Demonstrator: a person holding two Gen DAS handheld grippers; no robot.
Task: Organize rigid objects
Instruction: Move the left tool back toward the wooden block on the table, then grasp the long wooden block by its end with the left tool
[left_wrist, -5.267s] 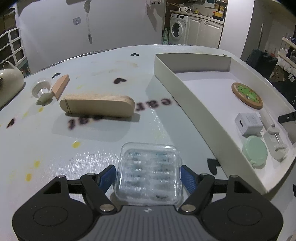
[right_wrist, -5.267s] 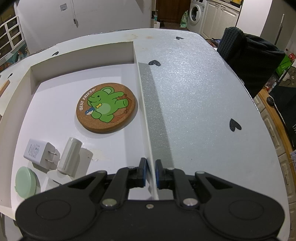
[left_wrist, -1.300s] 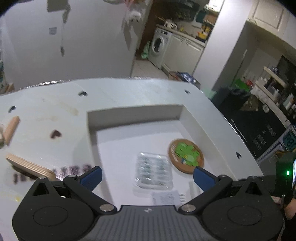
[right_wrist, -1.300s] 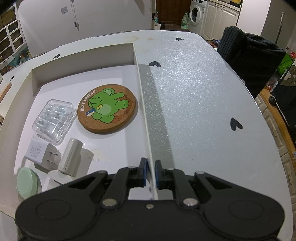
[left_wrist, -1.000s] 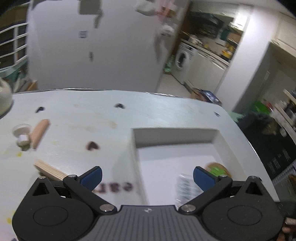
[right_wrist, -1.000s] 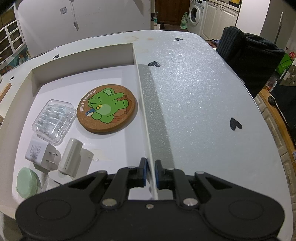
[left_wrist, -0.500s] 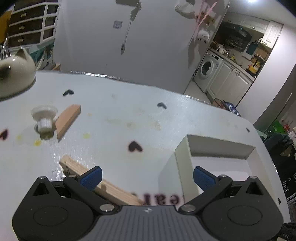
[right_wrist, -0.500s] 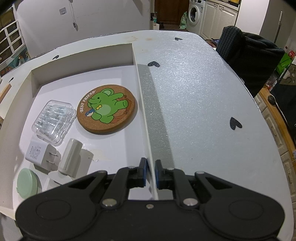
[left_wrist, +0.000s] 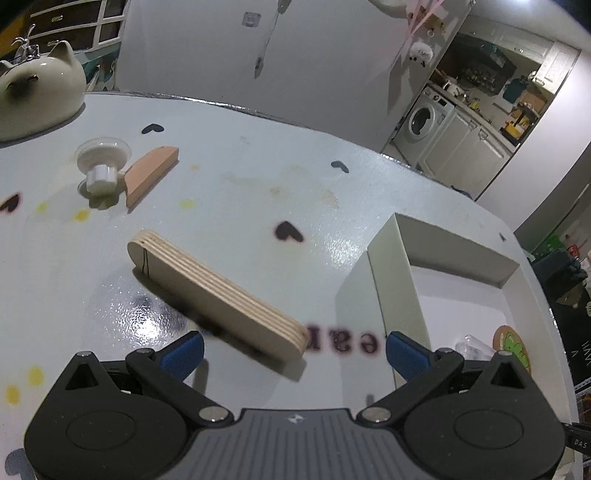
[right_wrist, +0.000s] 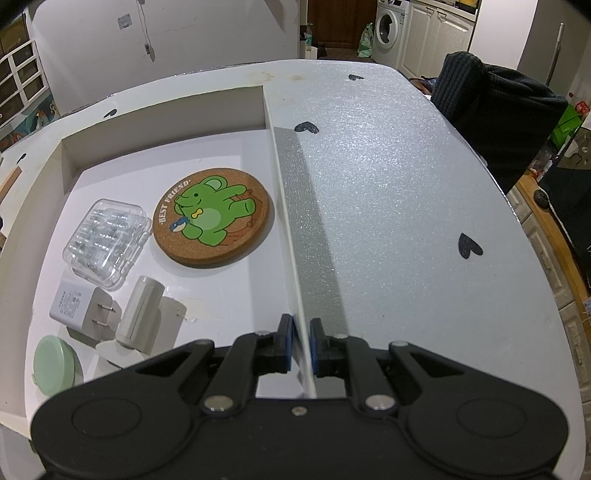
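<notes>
A long plywood block (left_wrist: 218, 299) lies slanted on the white table, its near end reaching between the wide-apart blue pads of my left gripper (left_wrist: 293, 354), which is open and holds nothing. Further left lie a small wooden wedge (left_wrist: 149, 175) and a white suction knob (left_wrist: 101, 162). My right gripper (right_wrist: 300, 343) is shut on the right wall of the white tray (right_wrist: 284, 206). Inside the tray lie a clear plastic case (right_wrist: 107, 240), a cork coaster with a green bear (right_wrist: 214, 218), a white plug adapter (right_wrist: 79, 308), a pale cylinder (right_wrist: 142, 314) and a green round lid (right_wrist: 55, 365).
A cream cat-shaped pot (left_wrist: 37, 96) stands at the table's far left corner. The tray's near left corner (left_wrist: 384, 258) rises just right of the plywood block. A dark chair back (right_wrist: 495, 122) stands off the table's right edge. Black heart marks dot the tabletop.
My left gripper, open throughout, swung left from above the tray and sank toward the plywood block, which now reaches between its pads. The right gripper has not moved.
</notes>
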